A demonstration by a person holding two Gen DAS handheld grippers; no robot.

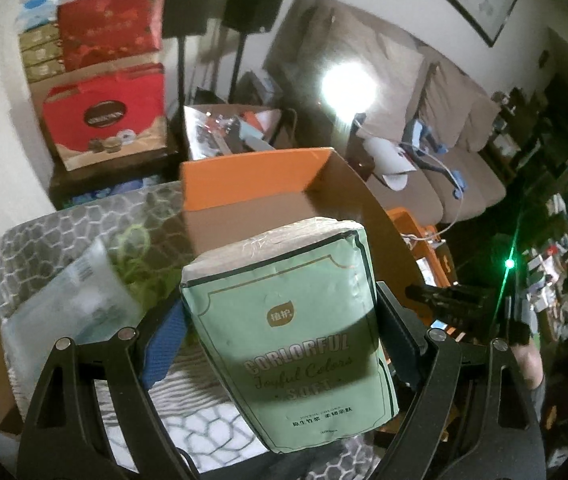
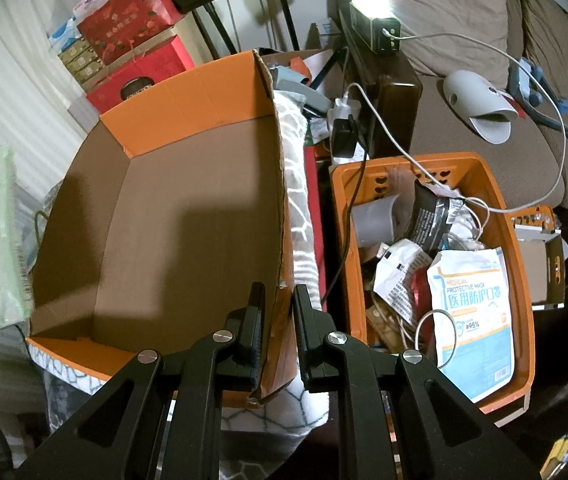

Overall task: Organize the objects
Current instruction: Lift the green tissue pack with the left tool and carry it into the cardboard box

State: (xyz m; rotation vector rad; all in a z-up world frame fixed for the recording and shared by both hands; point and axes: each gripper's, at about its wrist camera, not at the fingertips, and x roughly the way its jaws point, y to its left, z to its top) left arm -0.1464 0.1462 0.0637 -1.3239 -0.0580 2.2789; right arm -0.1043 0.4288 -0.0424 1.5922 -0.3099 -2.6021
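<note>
**Tissue pack headed for the box**

My left hand-held gripper [image 1: 279, 344] holds the mint-green soft pack of tissues [image 1: 288, 328] wide between its pads, just short of the open orange cardboard box [image 2: 187, 216]. My right hand-held gripper [image 2: 277, 320] pinches the box's near wall, steadying it. I should clear the rim, then lower flat; the box floor lies bare, the orange plastic basket [image 2: 516, 264] beside it crowded.
</note>
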